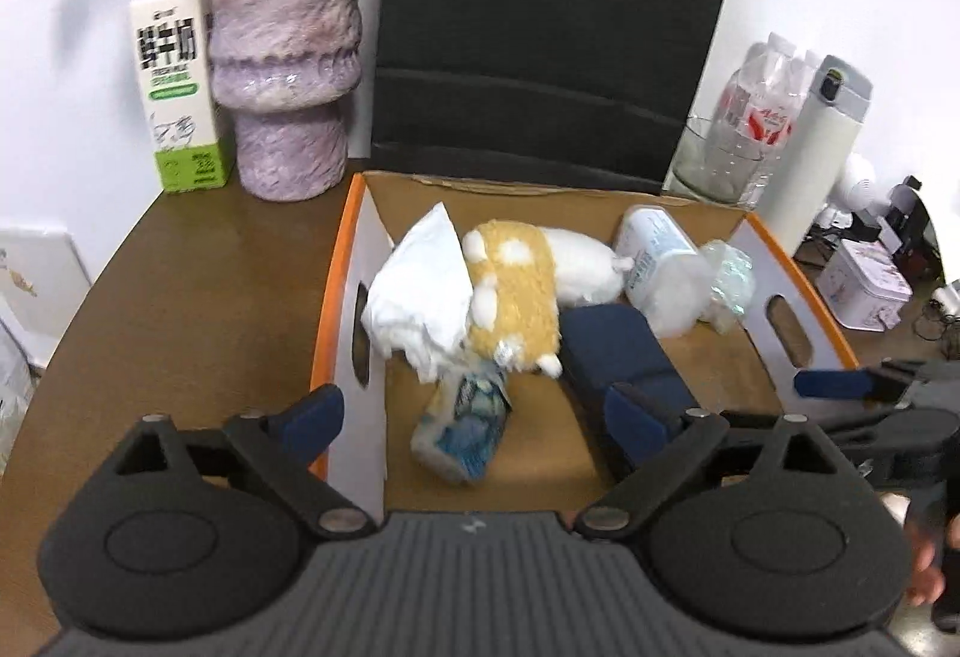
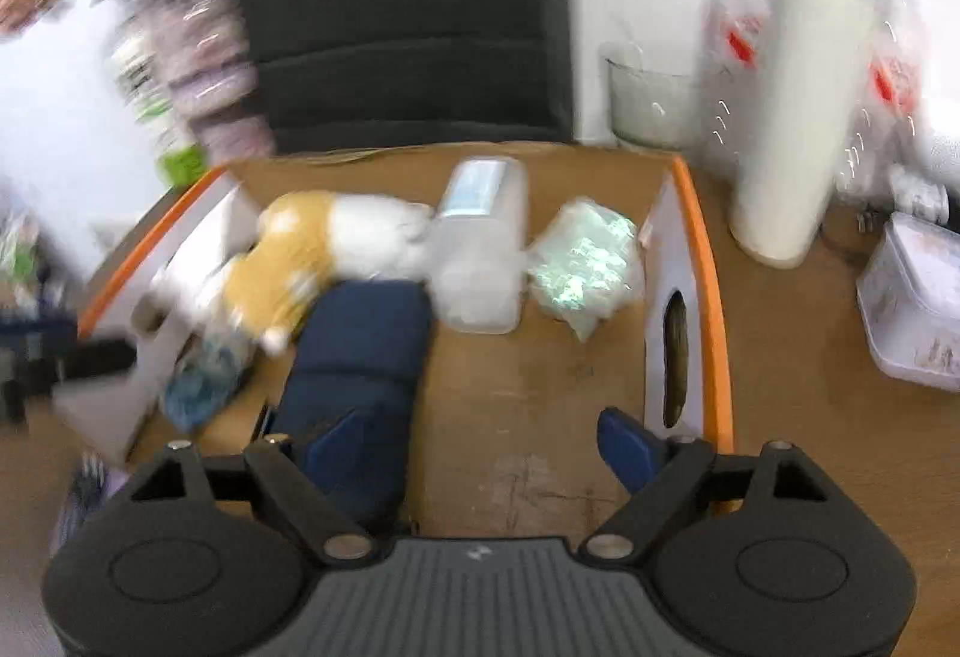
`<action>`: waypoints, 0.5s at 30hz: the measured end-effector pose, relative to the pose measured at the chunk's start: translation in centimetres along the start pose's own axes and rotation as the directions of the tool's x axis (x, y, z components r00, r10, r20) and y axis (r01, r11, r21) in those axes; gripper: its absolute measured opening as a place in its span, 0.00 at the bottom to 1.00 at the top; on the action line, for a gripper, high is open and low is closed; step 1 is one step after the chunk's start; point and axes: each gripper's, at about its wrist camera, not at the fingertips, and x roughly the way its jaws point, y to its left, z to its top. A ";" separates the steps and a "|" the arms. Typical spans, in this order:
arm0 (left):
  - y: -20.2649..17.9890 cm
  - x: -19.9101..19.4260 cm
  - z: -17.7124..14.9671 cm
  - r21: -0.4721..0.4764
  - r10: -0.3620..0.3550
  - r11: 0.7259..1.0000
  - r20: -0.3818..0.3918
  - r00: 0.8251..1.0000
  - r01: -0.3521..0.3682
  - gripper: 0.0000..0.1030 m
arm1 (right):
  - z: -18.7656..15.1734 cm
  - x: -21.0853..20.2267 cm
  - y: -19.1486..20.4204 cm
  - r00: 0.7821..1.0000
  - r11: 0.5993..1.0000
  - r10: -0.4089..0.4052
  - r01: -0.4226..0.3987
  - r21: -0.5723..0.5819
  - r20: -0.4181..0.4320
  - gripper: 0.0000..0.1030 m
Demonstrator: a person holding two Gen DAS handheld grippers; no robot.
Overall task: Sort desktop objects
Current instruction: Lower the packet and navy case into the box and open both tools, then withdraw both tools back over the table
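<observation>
An orange-rimmed cardboard box holds a white tissue pack, a yellow and white plush toy, a clear tub, a crinkly packet, a navy case and a blue-white packet. My left gripper hangs open over the box's near left corner, one finger outside the wall, the other above the navy case. The blue-white packet lies below the gap, untouched. My right gripper is open over the bare box floor between the navy case and the right wall.
On the brown desk behind the box stand a purple vase, a milk carton and a black chair back. To the right are a white flask, water bottles, a glass bowl and a pale tin.
</observation>
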 end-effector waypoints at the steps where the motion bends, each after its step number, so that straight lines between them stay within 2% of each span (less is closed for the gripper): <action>1: -0.1 -0.8 -0.4 0.000 -0.001 1.000 0.002 1.000 0.001 0.93 | -0.4 -0.7 0.4 1.000 1.000 0.009 -0.009 0.000 0.012 0.80; 5: -0.5 -5.3 -2.8 0.018 -0.022 1.000 0.054 0.998 0.021 0.95 | -2.4 -6.6 2.5 0.989 0.998 0.040 -0.032 -0.056 0.145 0.81; 7: -0.8 -8.0 -4.5 0.032 -0.033 0.999 0.090 0.995 0.031 0.96 | -4.1 -9.4 3.3 0.983 0.995 0.048 -0.031 -0.099 0.178 0.82; 12: -1.4 -13.4 -10.6 0.029 -0.086 0.996 0.168 0.982 0.082 0.99 | -11.3 -15.8 5.6 0.967 0.982 0.092 -0.050 -0.180 0.236 0.85; 15: -2.0 -15.2 -14.5 0.041 -0.101 0.995 0.177 0.979 0.096 0.99 | -15.9 -18.1 6.6 0.967 0.983 0.073 -0.028 -0.184 0.243 0.85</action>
